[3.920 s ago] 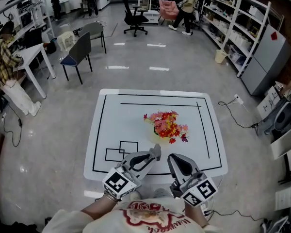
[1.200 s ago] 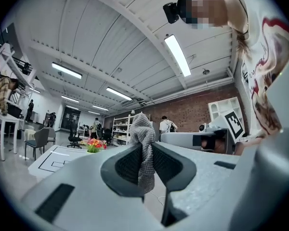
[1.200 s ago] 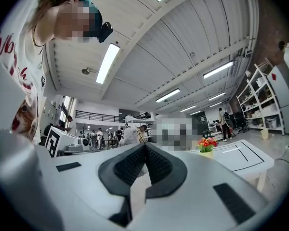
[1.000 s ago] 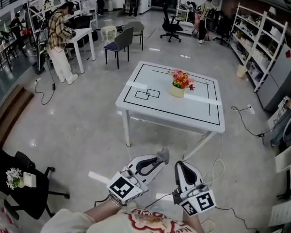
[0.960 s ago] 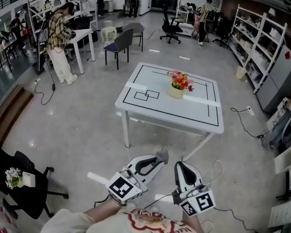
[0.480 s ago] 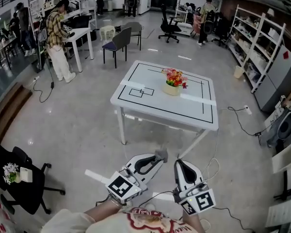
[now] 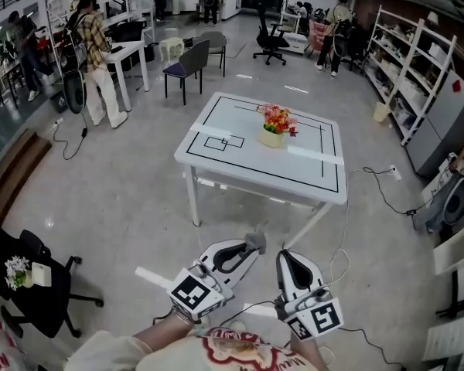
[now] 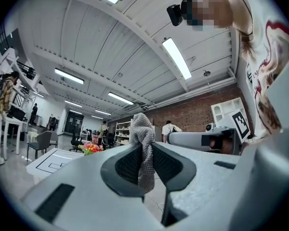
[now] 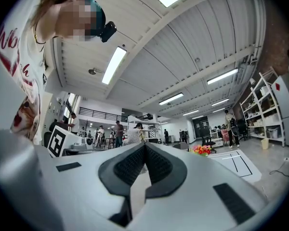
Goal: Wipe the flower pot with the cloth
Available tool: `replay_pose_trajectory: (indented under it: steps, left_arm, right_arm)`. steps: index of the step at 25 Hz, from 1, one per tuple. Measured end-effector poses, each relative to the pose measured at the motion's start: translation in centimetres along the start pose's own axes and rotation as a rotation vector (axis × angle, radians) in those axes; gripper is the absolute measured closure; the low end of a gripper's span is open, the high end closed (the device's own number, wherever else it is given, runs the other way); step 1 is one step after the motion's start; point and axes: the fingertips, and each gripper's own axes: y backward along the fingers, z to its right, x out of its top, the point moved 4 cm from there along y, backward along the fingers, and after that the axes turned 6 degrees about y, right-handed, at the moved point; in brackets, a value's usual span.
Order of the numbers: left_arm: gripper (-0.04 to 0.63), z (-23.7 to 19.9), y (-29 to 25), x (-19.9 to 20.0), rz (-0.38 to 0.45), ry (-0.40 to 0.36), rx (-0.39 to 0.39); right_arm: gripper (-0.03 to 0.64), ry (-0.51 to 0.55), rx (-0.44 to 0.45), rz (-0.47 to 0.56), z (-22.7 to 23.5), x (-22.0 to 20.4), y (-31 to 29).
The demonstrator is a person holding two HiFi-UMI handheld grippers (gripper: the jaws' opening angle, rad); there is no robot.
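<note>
The cream flower pot (image 7: 271,138) with red and yellow flowers stands on a white table (image 7: 247,168) far ahead of me, across bare floor. Both grippers are low in the head view, well short of the table. My left gripper (image 7: 253,246) is shut on a grey knitted cloth (image 8: 143,141), and the cloth sticks up between its tips. My right gripper (image 7: 283,258) is shut, its pads meeting with nothing between them. The flowers show small and distant in the left gripper view as the flower pot (image 8: 91,148) and in the right gripper view as the flower pot (image 9: 202,149).
A black office chair (image 7: 32,280) stands at lower left. Cables (image 7: 348,263) trail on the floor near the table's right leg. A person (image 7: 96,56) stands by a desk at far left, a grey chair (image 7: 187,64) is behind the table, and shelving (image 7: 416,60) lines the right wall.
Seconds ago my grippers hung over the table's front edge; now the table is far off. Over the last second it shifted slightly left in the head view, and both grippers kept their pose.
</note>
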Motion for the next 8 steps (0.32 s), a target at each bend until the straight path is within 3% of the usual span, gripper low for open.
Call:
replay_pose_trajectory:
  steps: [8]
  left_arm:
    - [0.540,0.47,-0.18,-0.53,-0.008,0.010,-0.003]
  right_arm:
    - [0.618,-0.005,0.005,-0.005,-0.03,-0.49,0.31]
